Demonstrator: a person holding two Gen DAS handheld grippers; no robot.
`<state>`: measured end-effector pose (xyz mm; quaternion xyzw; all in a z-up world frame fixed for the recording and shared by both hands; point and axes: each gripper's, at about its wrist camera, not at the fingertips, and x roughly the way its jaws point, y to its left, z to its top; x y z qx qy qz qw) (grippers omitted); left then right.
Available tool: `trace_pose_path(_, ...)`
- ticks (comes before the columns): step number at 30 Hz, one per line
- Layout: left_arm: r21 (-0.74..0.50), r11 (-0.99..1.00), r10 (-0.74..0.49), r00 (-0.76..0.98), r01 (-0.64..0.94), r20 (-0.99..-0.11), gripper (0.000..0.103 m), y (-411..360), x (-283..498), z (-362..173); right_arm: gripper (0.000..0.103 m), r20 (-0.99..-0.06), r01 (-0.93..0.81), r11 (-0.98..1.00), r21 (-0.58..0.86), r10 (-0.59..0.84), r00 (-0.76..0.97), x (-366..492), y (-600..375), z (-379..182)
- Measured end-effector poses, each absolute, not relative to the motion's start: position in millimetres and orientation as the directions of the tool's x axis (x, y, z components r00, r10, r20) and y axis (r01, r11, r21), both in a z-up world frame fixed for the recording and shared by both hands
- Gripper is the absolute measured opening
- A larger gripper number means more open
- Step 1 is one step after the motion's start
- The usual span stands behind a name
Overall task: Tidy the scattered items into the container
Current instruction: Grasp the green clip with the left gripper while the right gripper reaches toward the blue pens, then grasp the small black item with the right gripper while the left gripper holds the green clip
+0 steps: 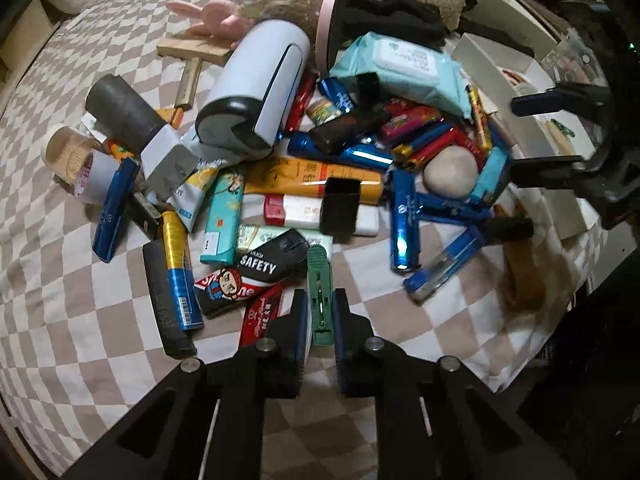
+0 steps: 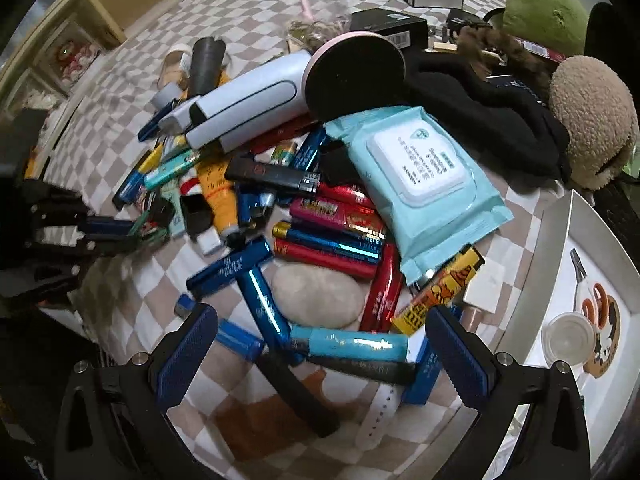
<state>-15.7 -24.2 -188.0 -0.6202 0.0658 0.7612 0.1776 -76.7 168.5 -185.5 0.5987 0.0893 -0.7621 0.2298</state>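
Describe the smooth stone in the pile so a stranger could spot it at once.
Start at the big pale blue wipes pack on the checked cloth. Just below its lower edge, ringed by shiny blue and red lighters, lies the stone. It is the only rounded, dull beige thing there; everything around it is long, glossy and printed.

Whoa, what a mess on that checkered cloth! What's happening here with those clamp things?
Someone is tidying a pile of lighters, tubes and packets using two tools. The left hand-held gripper is shut on a green clothespin at the near edge of the pile. The right hand-held gripper is open, hanging over blue lighters and a pale stone. A white tray beside the pile already holds a few things.
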Motion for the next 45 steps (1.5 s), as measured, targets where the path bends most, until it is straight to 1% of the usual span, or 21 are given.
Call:
trace_pose_path(1,-0.129,-0.929,0.197,-0.169,-0.346,-0.966,0.012,-25,-15,-187,0.1,-0.952,0.478,-0.868,0.136,-0.249,-0.18,-76,162,-186)
trace_pose_path(2,-0.138,-0.93,0.205,-0.171,-0.34,-0.964,0.012,-26,-15,-186,0.091,-0.95,0.499,-0.857,0.133,-0.254,-0.182,-75,155,-187)
trace_pose_path(3,-0.14,-0.932,0.208,-0.174,-0.335,-0.963,0.012,-29,-12,-187,0.085,-0.948,0.519,-0.845,0.13,-0.259,-0.184,-74,148,-187)
trace_pose_path(7,-0.138,-0.937,0.204,-0.181,-0.321,-0.962,0.012,-24,-17,-190,0.084,-0.941,0.597,-0.794,0.116,-0.281,-0.191,-70,122,-189)
trace_pose_path(11,-0.145,-0.941,0.208,-0.187,-0.305,-0.96,0.012,-28,-16,-187,0.079,-0.933,0.669,-0.736,0.099,-0.303,-0.195,-65,95,-191)
trace_pose_path(15,-0.145,-0.946,0.203,-0.181,-0.29,-0.962,0.012,-34,-17,-187,0.079,-0.932,0.742,-0.668,0.057,-0.301,-0.199,-59,70,-197)
trace_pose_path(17,-0.151,-0.947,0.206,-0.174,-0.285,-0.963,0.012,-36,-18,-189,0.078,-0.931,0.753,-0.656,0.045,-0.301,-0.207,-58,64,-200)
trace_pose_path(20,-0.158,-0.946,0.21,-0.165,-0.282,-0.964,0.012,-39,-19,-190,0.074,-0.924,0.752,-0.659,0.028,-0.304,-0.232,-64,58,-201)
trace_pose_path(22,-0.166,-0.947,0.215,-0.159,-0.275,-0.964,0.012,-41,-20,-192,0.073,-0.926,0.745,-0.665,0.044,-0.307,-0.219,-70,56,-204)
trace_pose_path(24,-0.171,-0.947,0.218,-0.155,-0.271,-0.964,0.012,-43,-20,-192,0.059,-0.934,0.742,-0.668,0.058,-0.298,-0.195,-75,53,-210)
trace_pose_path(25,-0.173,-0.947,0.219,-0.153,-0.27,-0.964,0.012,-44,-20,-193,0.058,-0.938,0.74,-0.67,0.065,-0.293,-0.183,-78,51,-213)
trace_pose_path(27,-0.176,-0.947,0.222,-0.15,-0.269,-0.963,0.012,-45,-20,-193,0.047,-0.947,0.739,-0.671,0.067,-0.277,-0.166,-81,47,-219)
trace_pose_path(29,-0.18,-0.947,0.225,-0.148,-0.268,-0.963,0.012,-47,-20,-193,0.045,-0.954,0.738,-0.673,0.053,-0.253,-0.162,-84,44,-224)
trace_pose_path(31,-0.182,-0.947,0.227,-0.147,-0.264,-0.963,0.012,-48,-21,-193,0.043,-0.954,0.737,-0.673,0.062,-0.258,-0.155,-86,42,-223)
trace_pose_path(32,-0.184,-0.947,0.227,-0.147,-0.262,-0.963,0.012,-49,-21,-193,0.036,-0.951,0.735,-0.673,0.081,-0.273,-0.146,-87,41,-222)
trace_pose_path(33,-0.185,-0.948,0.228,-0.147,-0.26,-0.962,0.012,-50,-21,-193,0.031,-0.949,0.732,-0.675,0.096,-0.283,-0.137,-88,41,-220)
trace_pose_path(41,-0.195,-0.948,0.239,-0.159,-0.25,-0.958,0.012,-52,-23,-188,0.028,-0.95,0.702,-0.701,0.124,-0.289,-0.12,-92,51,-214)
trace_pose_path(45,-0.197,-0.947,0.245,-0.175,-0.254,-0.953,0.012,-49,-24,-181,0.024,-0.947,0.684,-0.719,0.122,-0.291,-0.137,-90,63,-205)
